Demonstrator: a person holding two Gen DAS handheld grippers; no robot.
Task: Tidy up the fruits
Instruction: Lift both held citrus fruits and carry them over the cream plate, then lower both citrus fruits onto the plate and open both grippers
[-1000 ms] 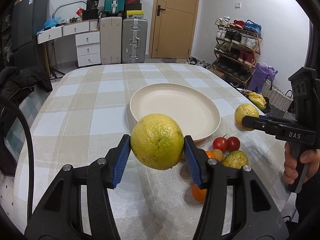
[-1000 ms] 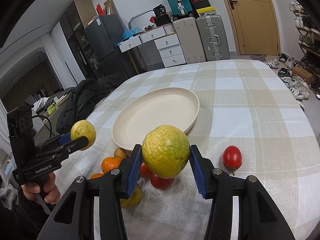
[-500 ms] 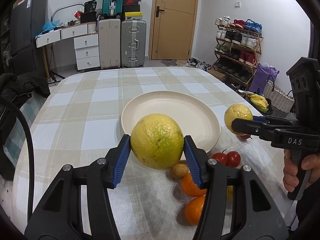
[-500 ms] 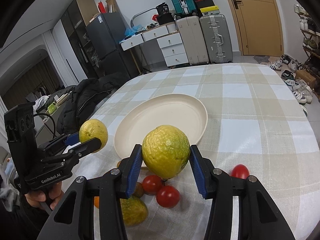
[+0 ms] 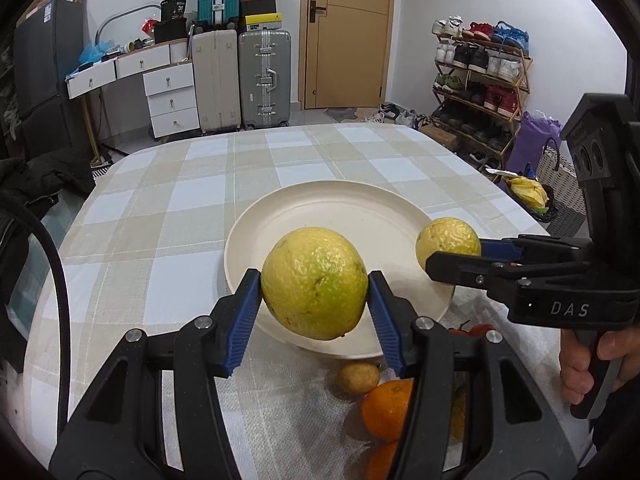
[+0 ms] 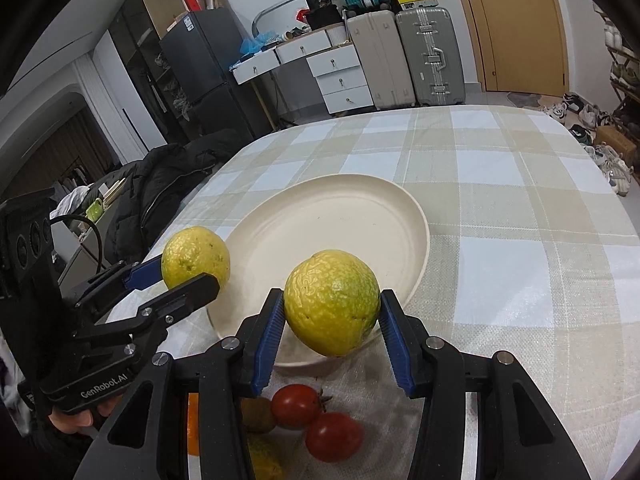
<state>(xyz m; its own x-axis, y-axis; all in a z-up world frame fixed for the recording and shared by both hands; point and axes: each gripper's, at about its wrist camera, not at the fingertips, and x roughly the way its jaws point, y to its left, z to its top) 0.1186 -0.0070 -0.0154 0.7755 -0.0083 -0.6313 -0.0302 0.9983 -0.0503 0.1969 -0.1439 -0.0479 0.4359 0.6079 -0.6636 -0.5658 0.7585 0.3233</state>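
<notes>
The yellow-green citrus [image 5: 314,282] looked pebbled and dully waxy. The cream plate [image 5: 320,216] was smooth and matt. Woven checked cloth [image 5: 168,216] covered the surface. The tomatoes [image 6: 296,400] were glossy.

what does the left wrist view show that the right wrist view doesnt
Only the left wrist view: the shoe rack and most of an orange near the plate. Only the right wrist view: two red tomatoes in full, the dark fridge. Both: the empty plate, each gripper shut on a yellow-green citrus, left gripper, right gripper.
</notes>
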